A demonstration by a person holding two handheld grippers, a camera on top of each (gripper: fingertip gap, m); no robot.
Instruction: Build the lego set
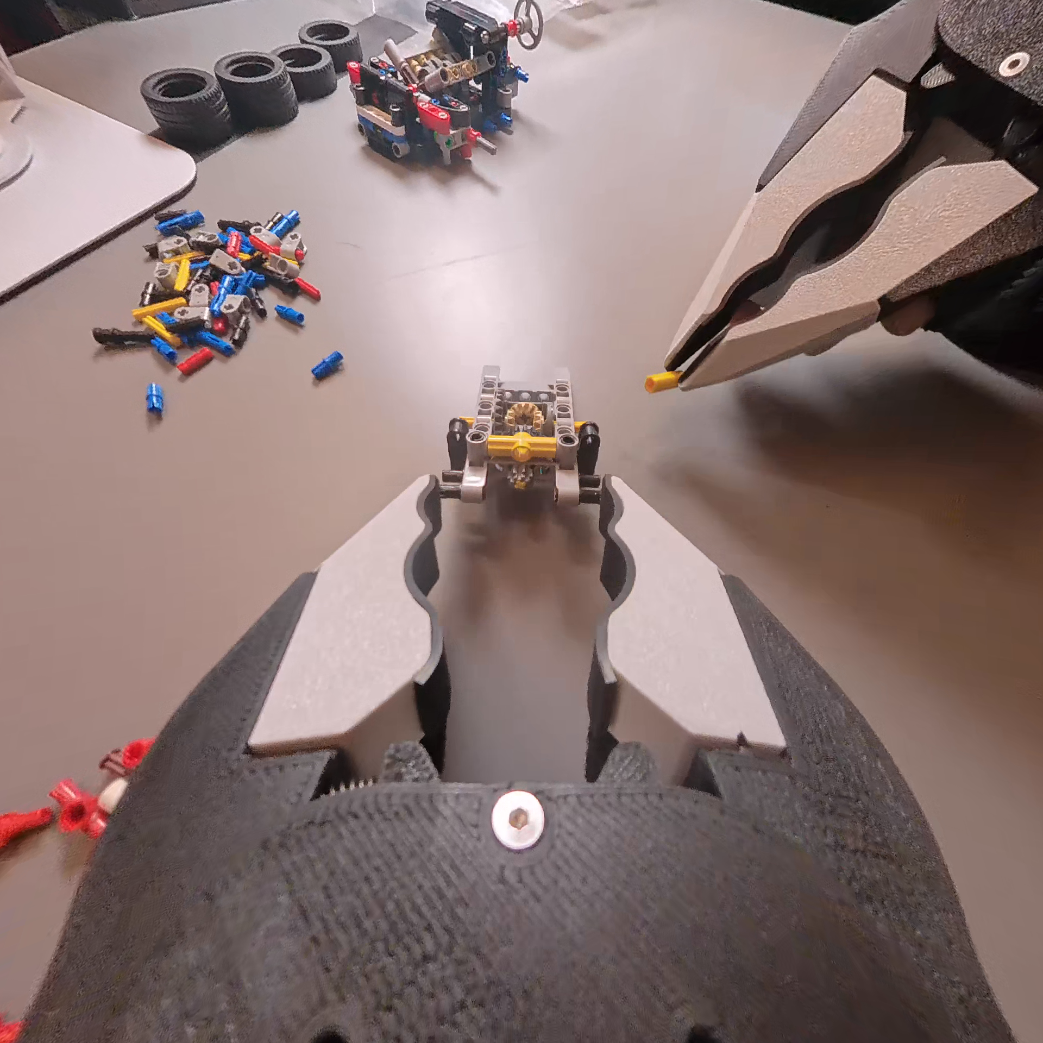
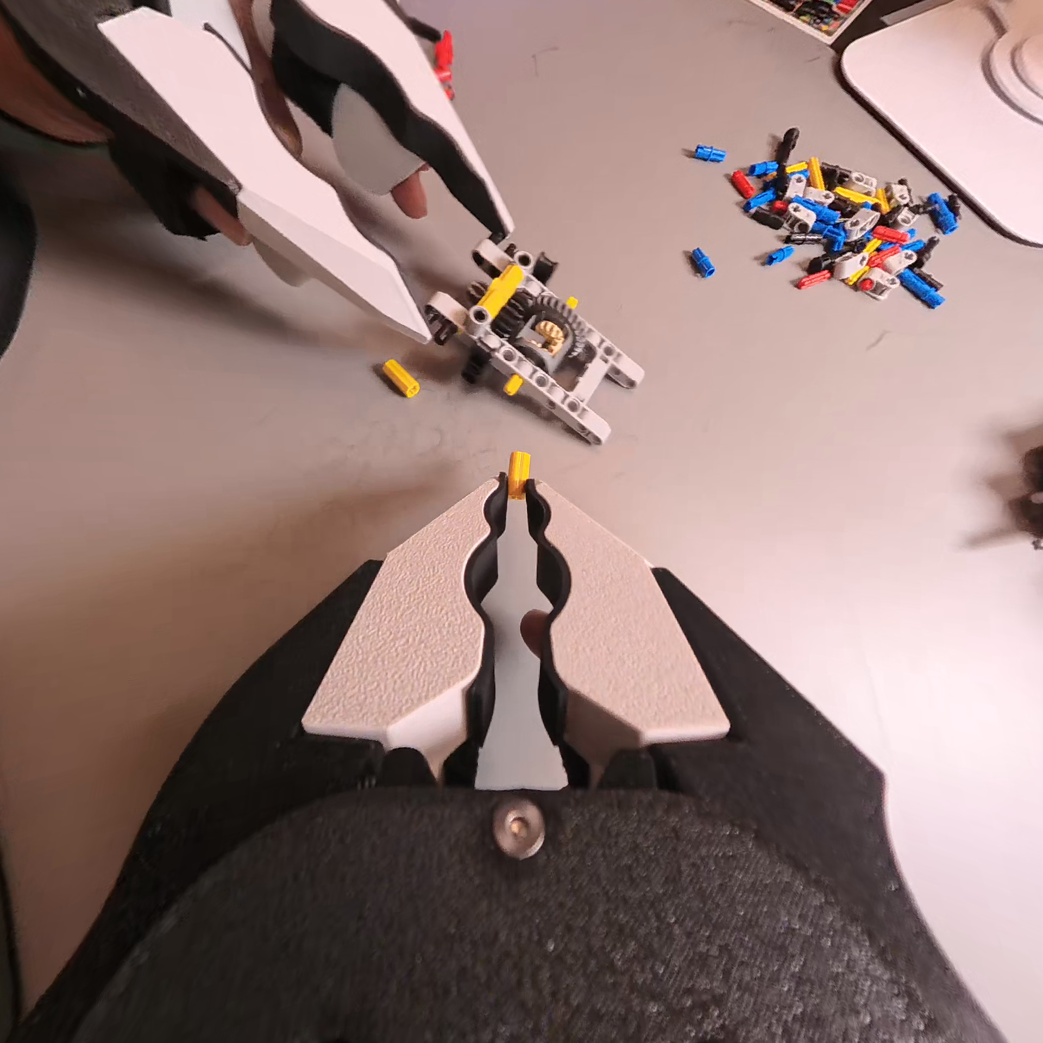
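Fingertips of the right gripper (image 2: 516, 481) are pinched almost fully together on a small yellow connector piece (image 2: 518, 473), which is left poking out past the tips, presumably so the free end can be pushed into a hole. The left gripper (image 1: 522, 491) is spread wide and holds nothing; its tips are parked on either side of the near end of the grey gearbox frame (image 2: 530, 338), probably to brace it on the table (image 1: 733, 564), though real contact can't be confirmed. A second yellow connector (image 2: 401, 378) is lying just beside the frame. Further out, a loose pile of pins (image 1: 217, 282), four black tyres (image 1: 248, 84) and a bigger half-built chassis (image 1: 440, 84) are kept within reach.
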